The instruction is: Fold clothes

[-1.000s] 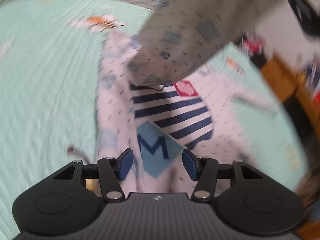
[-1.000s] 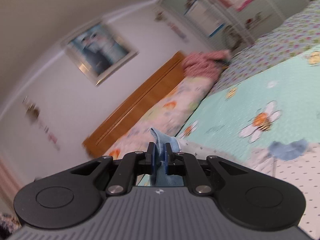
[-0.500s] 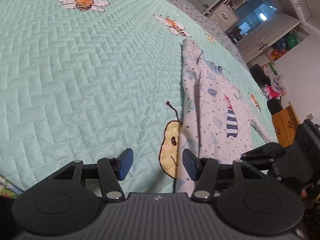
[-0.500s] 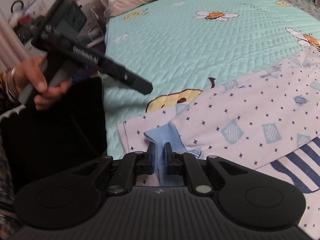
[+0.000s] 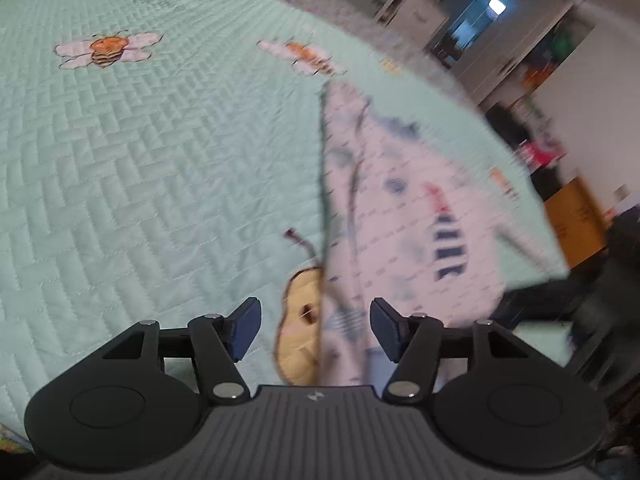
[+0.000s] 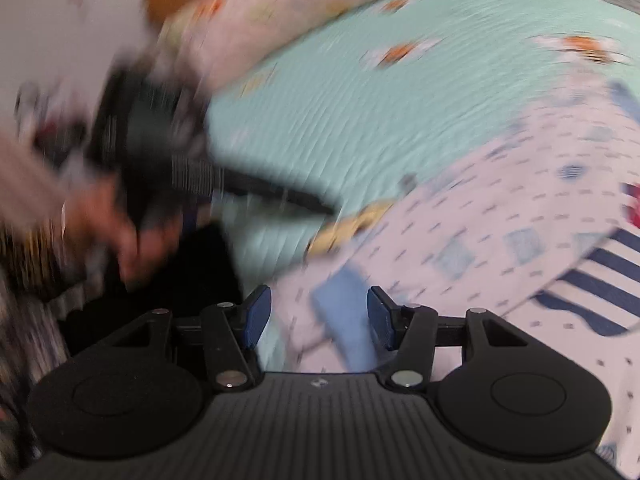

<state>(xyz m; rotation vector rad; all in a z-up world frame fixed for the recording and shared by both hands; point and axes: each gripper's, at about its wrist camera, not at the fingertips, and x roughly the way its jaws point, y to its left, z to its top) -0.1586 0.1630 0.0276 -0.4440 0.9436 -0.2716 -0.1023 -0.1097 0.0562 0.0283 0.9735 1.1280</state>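
A white child's garment (image 5: 392, 208) with small dark marks, blue squares and a navy-striped patch lies on the mint quilt (image 5: 140, 168). In the left wrist view my left gripper (image 5: 314, 330) hangs above its near left edge, jaws opening, nothing between them. In the right wrist view my right gripper (image 6: 318, 316) has its jaws opening, and the garment's (image 6: 500, 220) light blue cuff (image 6: 344, 308) lies loose between the pads, untouched by them. The left gripper's body (image 6: 168, 160), held by a hand, shows blurred at the left there.
The quilt (image 6: 360, 100) carries bee and pear prints and covers a bed. A patterned pillow (image 6: 248, 20) and a wooden headboard lie at the far end. Shelves, a doorway and an orange cabinet (image 5: 576, 220) stand beyond the bed's right side.
My right gripper came down to the bed with the blue cuff pinched, then its jaws parted and let the cuff go. The left gripper shifted a little sideways along the garment's edge.
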